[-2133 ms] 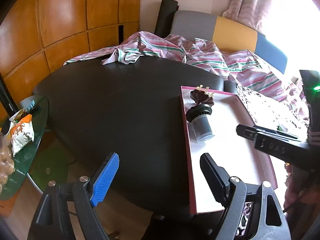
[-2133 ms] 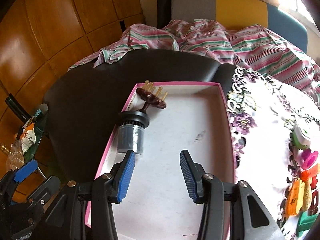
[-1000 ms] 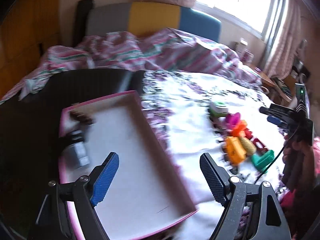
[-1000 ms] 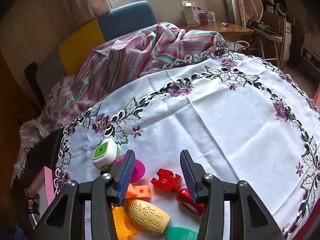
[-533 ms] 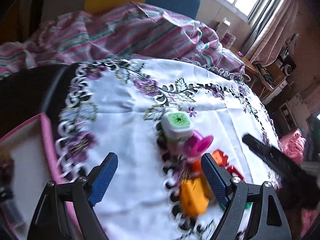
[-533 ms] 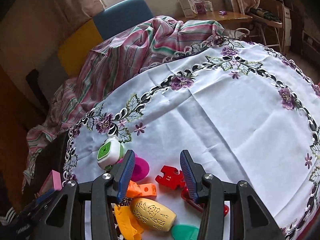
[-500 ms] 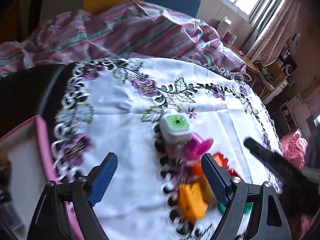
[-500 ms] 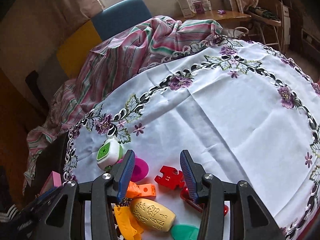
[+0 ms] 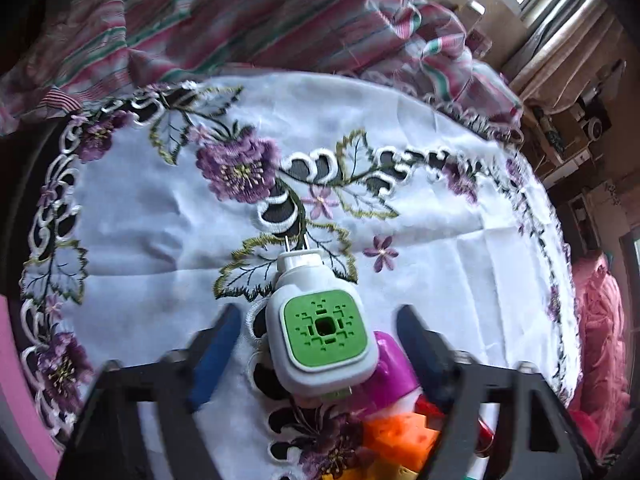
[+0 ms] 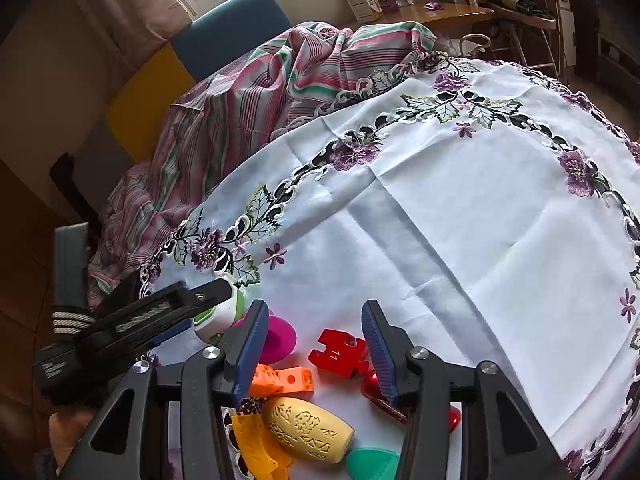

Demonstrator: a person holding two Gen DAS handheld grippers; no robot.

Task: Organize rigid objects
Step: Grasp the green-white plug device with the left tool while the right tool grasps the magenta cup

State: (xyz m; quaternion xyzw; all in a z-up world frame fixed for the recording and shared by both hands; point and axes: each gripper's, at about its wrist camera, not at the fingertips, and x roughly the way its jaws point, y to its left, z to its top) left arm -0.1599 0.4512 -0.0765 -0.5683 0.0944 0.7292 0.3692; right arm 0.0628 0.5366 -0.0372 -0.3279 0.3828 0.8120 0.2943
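A white plug-in device with a green top (image 9: pixel 322 330) lies on the embroidered white tablecloth (image 9: pixel 160 240). My left gripper (image 9: pixel 320 340) is open with its jaws on either side of the device, not touching it. In the right wrist view the device (image 10: pixel 222 312) shows partly hidden behind the left gripper (image 10: pixel 160 316). My right gripper (image 10: pixel 316 350) is open and empty above a red puzzle piece (image 10: pixel 340 354), a magenta cup (image 10: pixel 276 340), an orange block (image 10: pixel 286 380) and a yellow carved oval (image 10: pixel 308 428).
A pink tray edge (image 9: pixel 16 380) shows at the left. Striped cloth (image 10: pixel 248 100) covers the sofa behind the table. A green piece (image 10: pixel 372 464) and a red shiny object (image 10: pixel 452 416) lie near the front edge. The cloth to the right is bare (image 10: pixel 500 220).
My left gripper has swung right from the tray and come down close around the white and green device. My right gripper has stayed above the toy pile.
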